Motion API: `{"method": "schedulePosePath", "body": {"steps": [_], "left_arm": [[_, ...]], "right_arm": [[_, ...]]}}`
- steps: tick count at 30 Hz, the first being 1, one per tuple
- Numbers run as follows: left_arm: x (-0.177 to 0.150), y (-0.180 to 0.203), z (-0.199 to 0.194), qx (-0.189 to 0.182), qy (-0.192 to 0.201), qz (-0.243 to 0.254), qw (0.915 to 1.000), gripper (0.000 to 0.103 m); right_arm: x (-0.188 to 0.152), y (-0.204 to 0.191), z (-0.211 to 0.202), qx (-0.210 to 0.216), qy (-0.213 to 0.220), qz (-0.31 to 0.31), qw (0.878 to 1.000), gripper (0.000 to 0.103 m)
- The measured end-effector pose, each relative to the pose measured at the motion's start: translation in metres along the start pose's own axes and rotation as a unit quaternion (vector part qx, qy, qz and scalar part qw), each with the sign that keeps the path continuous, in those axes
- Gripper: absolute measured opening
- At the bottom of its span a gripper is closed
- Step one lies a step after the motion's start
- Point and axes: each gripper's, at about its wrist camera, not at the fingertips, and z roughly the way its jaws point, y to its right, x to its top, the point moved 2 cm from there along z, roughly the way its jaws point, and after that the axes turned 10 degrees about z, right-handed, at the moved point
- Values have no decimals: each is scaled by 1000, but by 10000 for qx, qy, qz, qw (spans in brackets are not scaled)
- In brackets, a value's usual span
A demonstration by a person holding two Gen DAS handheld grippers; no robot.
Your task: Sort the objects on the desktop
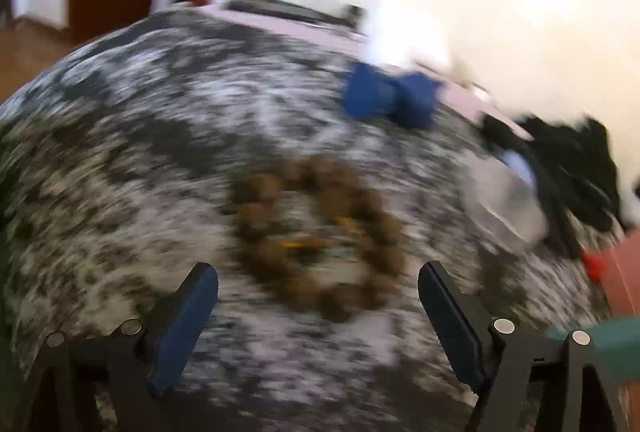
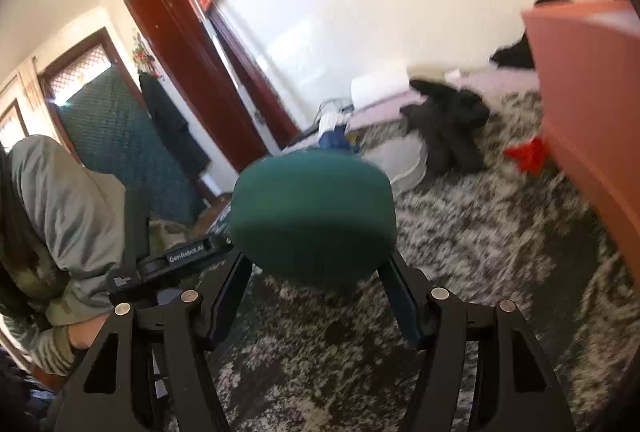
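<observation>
Bead bracelet ahead of spread left jaws; green round object clamped in the right.

The left gripper (image 1: 318, 306) hangs wide open over the mottled cloth (image 1: 120, 151), the brown bead bracelet (image 1: 320, 236) lying between and just beyond its fingertips (blurred, contact unclear). The right gripper (image 2: 314, 286) pinches a green round object (image 2: 312, 216) above the cloth, near an orange box (image 2: 592, 103); a blue bow (image 1: 390, 97) lies farther off.

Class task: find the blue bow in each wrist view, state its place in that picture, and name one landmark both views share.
Left wrist view: blue bow upper right of centre, beyond the bead bracelet.
Right wrist view: blue bow near centre, just above the green round object, partly hidden by it.
Shared landmark: black cloth pile.
</observation>
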Motion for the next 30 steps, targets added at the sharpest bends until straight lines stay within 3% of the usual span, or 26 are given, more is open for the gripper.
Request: {"method": "schedulePosePath", "body": {"steps": [2,8,15,23,25,27,28,29,30], "left_arm": [[-2,-7,8,266,-179,-79,9995,88],[5,3,19,330,-214,129,9991,101],[15,4,35,354,-286,127,9989,102],[17,4,38,363,-275,77,9989,102],[18,3,37,406,-253,37,9988,94],[19,1,34,664,-236,63,9975,61],[19,1,33,597,-223,90,9979,52],[19,1,32,534,-211,116,9983,31],[18,1,31,516,-212,126,9984,26]], "right_arm": [[1,-1,5,-21,-30,-15,10000,68],[0,5,4,-8,-88,119,9999,68],[-5,-5,6,-207,-61,-204,9996,68],[-5,0,6,-205,-71,-70,9997,68],[-5,0,6,-203,-71,-47,9998,68],[-6,0,6,-204,-67,-31,9998,68],[-6,0,6,-196,-67,-12,9998,68],[-7,1,7,-177,-98,36,9998,68],[-8,2,7,-158,-130,85,9998,68]]}}
